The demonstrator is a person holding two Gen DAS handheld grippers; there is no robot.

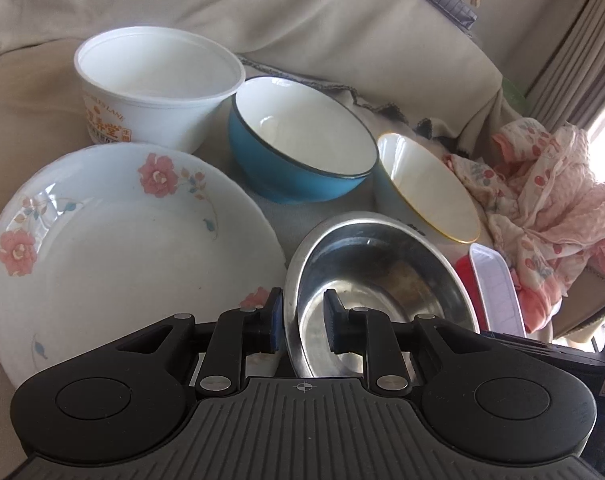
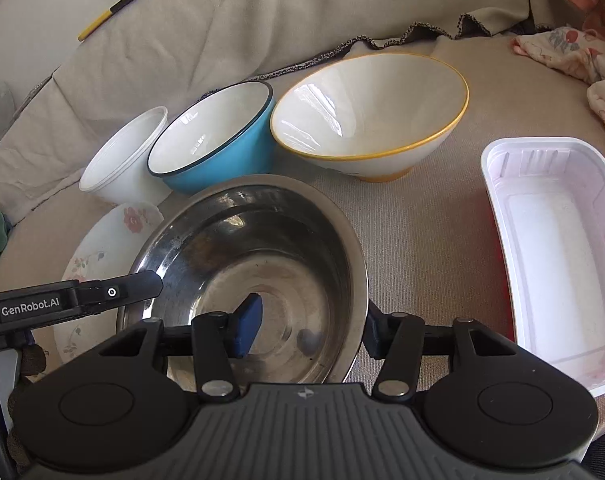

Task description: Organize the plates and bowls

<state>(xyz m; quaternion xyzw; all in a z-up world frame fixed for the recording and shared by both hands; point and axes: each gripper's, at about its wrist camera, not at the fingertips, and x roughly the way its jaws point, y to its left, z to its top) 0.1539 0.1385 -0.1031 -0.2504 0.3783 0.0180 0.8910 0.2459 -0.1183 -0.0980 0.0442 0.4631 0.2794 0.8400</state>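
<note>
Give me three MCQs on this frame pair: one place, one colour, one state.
1. What lies directly beside the steel bowl, on the left gripper's side?
A. white floral plate
B. pink cloth
C. yellow-black rod

2. What colour is the rim of the large white cone-shaped bowl?
A. blue
B. yellow
C. red

3. How does the left gripper stand at the steel bowl?
A. wide open above it
B. one finger inside, one outside the rim
C. closed on the plastic cup

Answers:
1 A: the white floral plate sits against the steel bowl's rim in both wrist views.
2 B: a yellow band runs round its lip.
3 B: the left wrist view shows the rim passing between the two blue pads, the jaws narrow; whether both pads press on it is not clear.
</note>
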